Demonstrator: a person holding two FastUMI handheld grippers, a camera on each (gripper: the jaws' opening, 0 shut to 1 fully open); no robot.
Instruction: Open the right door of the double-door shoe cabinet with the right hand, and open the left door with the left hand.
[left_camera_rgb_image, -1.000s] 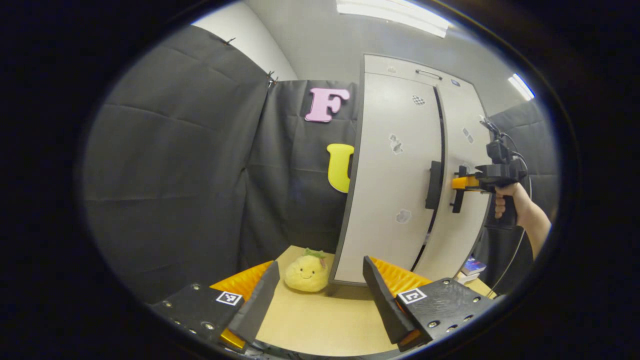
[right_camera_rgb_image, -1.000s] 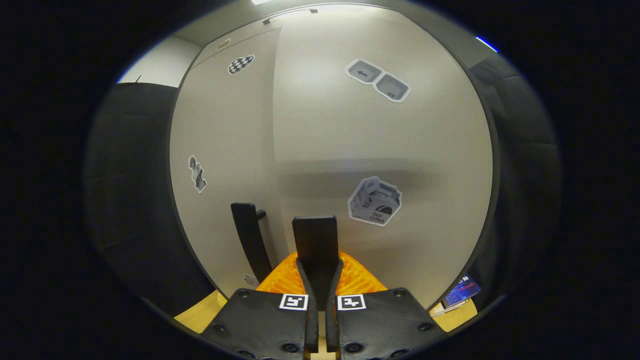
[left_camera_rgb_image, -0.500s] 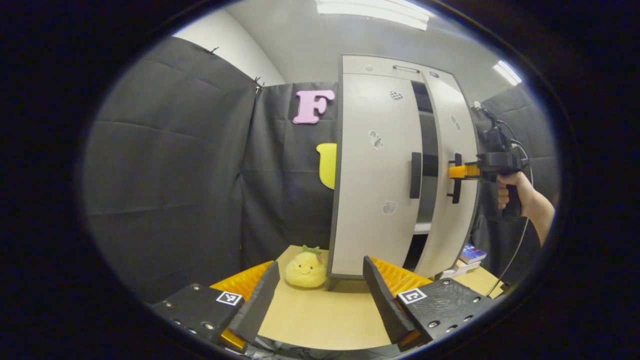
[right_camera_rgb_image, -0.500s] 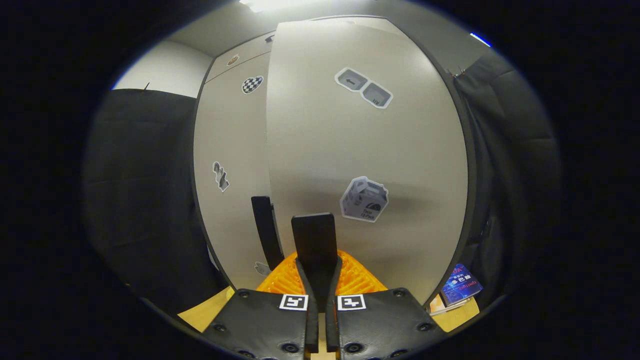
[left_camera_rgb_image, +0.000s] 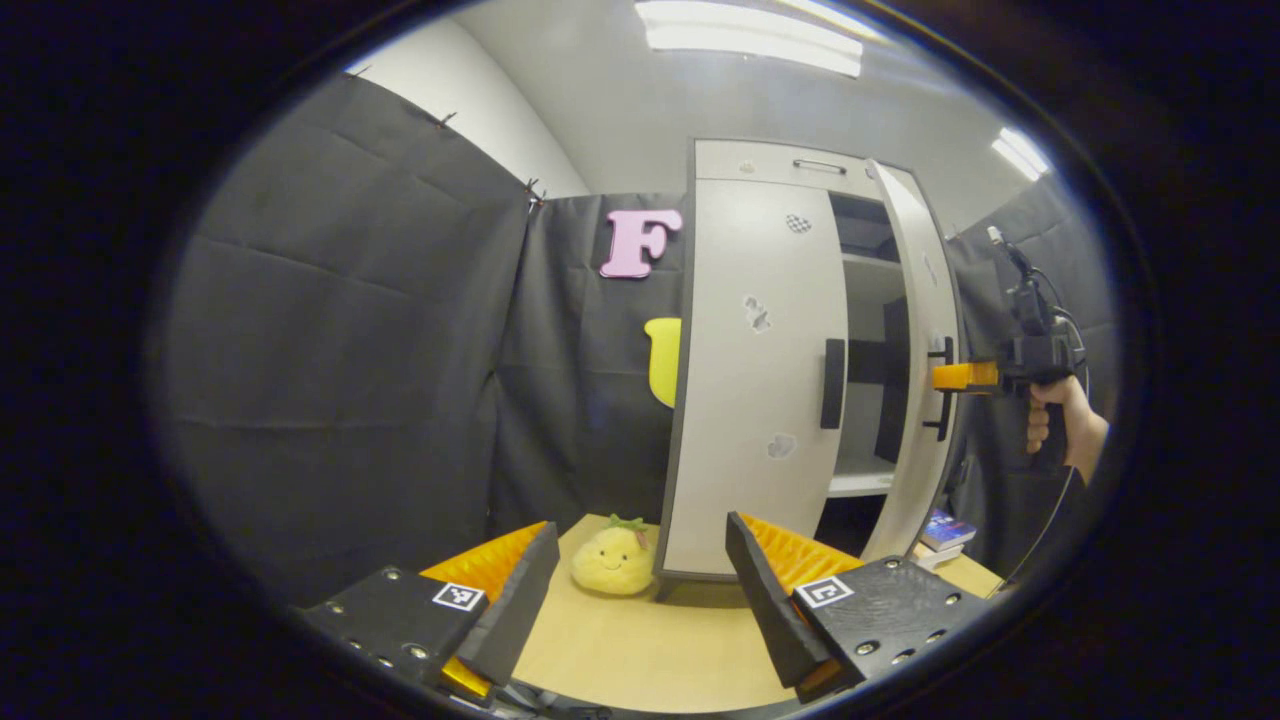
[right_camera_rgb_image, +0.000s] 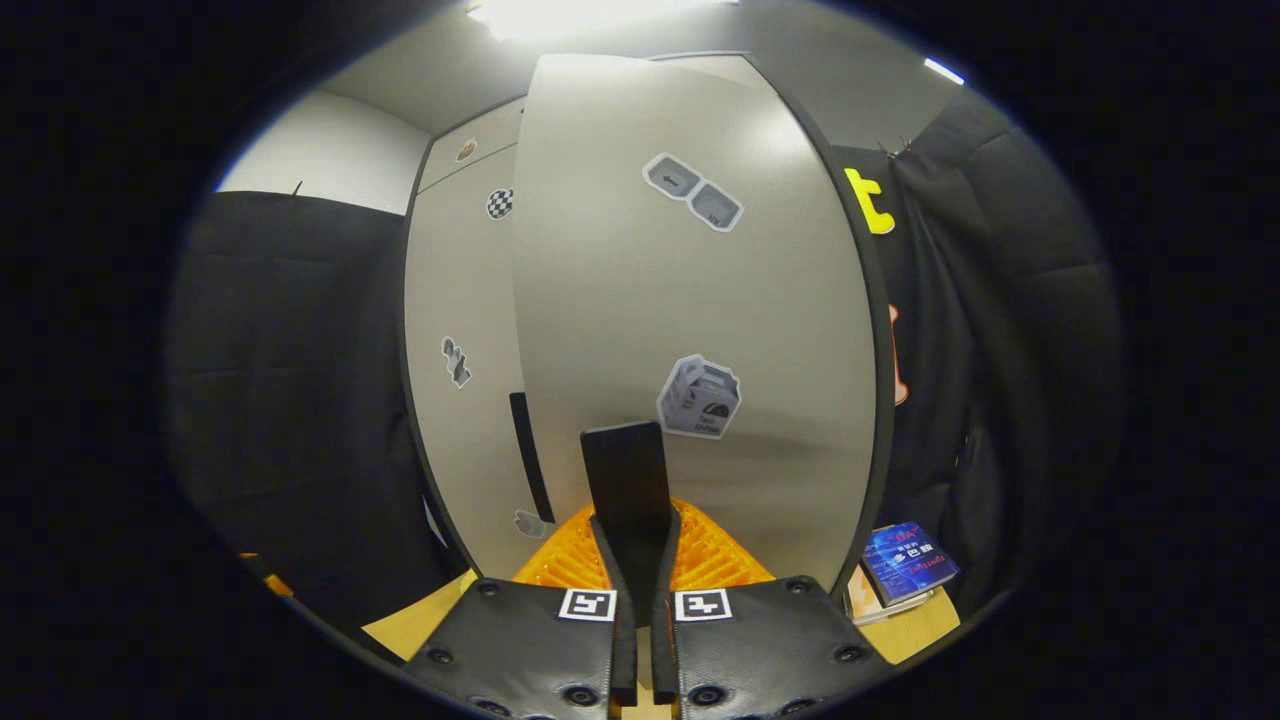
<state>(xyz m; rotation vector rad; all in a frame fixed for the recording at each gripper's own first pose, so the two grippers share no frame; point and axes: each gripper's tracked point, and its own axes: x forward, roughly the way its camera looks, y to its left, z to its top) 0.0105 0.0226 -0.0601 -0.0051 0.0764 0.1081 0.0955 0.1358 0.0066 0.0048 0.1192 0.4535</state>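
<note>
Pale grey laminate makes up the shoe cabinet (left_camera_rgb_image: 760, 380), which stands upright at the far edge of the tan table (left_camera_rgb_image: 640, 640). Its right door (right_camera_rgb_image: 690, 330) is swung partly out, baring shelves inside, while the left door (left_camera_rgb_image: 750, 400) lies flush and shut. The right gripper (right_camera_rgb_image: 637, 560) is clamped together on the right door's black handle (right_camera_rgb_image: 628, 480), both fingers pressing its sides; from the left gripper view a hand (left_camera_rgb_image: 1050, 420) holds that tool out past the door's edge.

The left gripper (left_camera_rgb_image: 640, 590) has its fingers wide apart, holding nothing, low over the table's near edge. The left door's handle (left_camera_rgb_image: 832, 383) is a black bar with its long axis vertical – it lies ahead, above and to the right of those fingers, well apart from them, so the left hand likely has to rise and reach forward.

A yellow plush toy (left_camera_rgb_image: 612, 558) sits just beside the cabinet's left front corner, a blue book (right_camera_rgb_image: 908, 565) at the right. Stickers dot both doors – their print is too small to read
</note>
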